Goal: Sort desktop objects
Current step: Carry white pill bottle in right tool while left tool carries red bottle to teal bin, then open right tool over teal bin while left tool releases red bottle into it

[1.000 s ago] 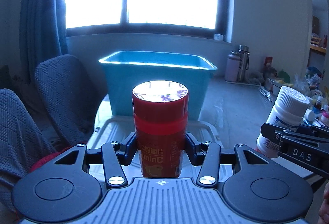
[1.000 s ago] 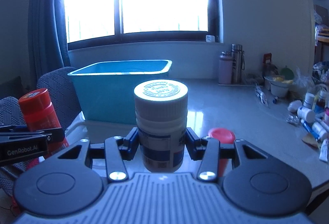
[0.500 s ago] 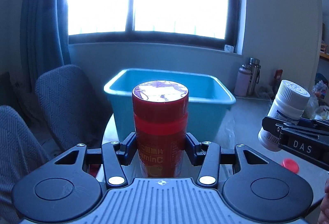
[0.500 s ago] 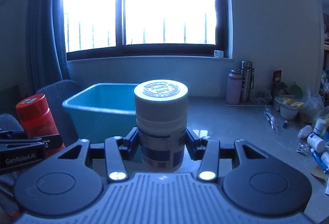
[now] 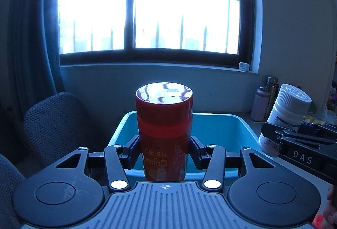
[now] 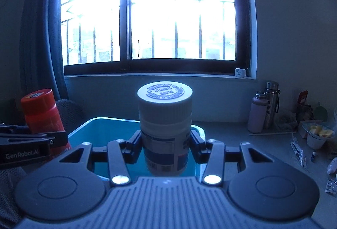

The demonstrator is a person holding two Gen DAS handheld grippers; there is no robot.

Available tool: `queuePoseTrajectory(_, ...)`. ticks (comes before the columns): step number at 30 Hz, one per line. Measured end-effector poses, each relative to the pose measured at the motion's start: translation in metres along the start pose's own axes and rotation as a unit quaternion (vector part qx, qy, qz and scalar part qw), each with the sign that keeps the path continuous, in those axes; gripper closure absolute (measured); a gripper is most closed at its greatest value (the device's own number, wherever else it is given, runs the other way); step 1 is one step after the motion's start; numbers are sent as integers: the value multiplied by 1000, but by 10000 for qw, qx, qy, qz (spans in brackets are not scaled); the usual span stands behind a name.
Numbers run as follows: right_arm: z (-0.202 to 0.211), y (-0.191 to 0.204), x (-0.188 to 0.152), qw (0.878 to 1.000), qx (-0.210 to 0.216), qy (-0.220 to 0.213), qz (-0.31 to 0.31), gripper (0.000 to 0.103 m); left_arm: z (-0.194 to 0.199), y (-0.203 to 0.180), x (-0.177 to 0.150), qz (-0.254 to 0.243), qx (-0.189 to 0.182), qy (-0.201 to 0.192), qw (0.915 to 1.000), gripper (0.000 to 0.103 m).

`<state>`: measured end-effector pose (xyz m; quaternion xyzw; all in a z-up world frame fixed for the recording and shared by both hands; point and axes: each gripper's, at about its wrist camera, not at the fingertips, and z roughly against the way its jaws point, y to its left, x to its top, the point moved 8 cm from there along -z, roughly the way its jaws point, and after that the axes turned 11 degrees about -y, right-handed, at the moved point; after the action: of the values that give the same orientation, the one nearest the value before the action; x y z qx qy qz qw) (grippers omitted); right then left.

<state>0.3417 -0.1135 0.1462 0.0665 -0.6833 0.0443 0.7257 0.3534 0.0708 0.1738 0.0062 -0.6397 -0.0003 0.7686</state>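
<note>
The left gripper (image 5: 164,152) clamps the red bottle (image 5: 164,134) and the right gripper (image 6: 165,148) the white bottle (image 6: 165,130) mid-body—both upright above the blue bin (image 5: 245,123) at twelve o'clock—rigid, probably light, smooth plastic that could slip.

Home room: curtained window (image 5: 147,3), cluttered table (image 6: 273,144)

Upright red bottle (image 5: 164,134) and white bottle (image 6: 165,130) above teal bin (image 5: 221,130)
</note>
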Motion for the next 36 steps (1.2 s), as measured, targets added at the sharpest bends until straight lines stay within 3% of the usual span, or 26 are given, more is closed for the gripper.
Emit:
queuePoseTrajectory(10, -68, 3, -27, 9990, -246, 356, -72, 56, -101, 20, -16, 21, -216, 392, 9990, 53)
queuePoseTrajectory(17, -92, 6, -56, 9966, -371, 732, -71, 56, -137, 25, -38, 149, -429, 623, 9970, 53)
queuePoseTrajectory(20, -96, 8, -66, 9949, -384, 922, -124, 55, -143, 29, -47, 210, -486, 757, 9957, 52)
queuePoseTrajectory(21, -97, 9, -68, 9945, -391, 957, -155, 50, -146, 31, -51, 271, -485, 844, 9949, 52)
queuePoseTrajectory(22, -96, 10, -67, 9946, -393, 941, -197, 45, -148, 33, -54, 351, -480, 946, 9937, 52)
queuePoseTrajectory(24, -93, 12, -63, 9951, -424, 872, -204, 19, -149, 39, -56, 486, -436, 950, 9933, 45)
queuePoseTrajectory(25, -91, 13, -60, 9957, -429, 799, -175, 17, -147, 41, -54, 508, -374, 876, 9942, 33)
queuePoseTrajectory(26, -89, 14, -57, 9963, -433, 730, -144, 16, -145, 43, -51, 496, -343, 803, 9949, 24)
queuePoseTrajectory(27, -88, 16, -54, 9966, -425, 695, -109, 16, -141, 42, -48, 442, -351, 731, 9957, 22)
queuePoseTrajectory(36, -62, 21, -30, 9988, -360, 330, -87, 16, -103, 35, -26, 79, -272, 337, 9990, 21)
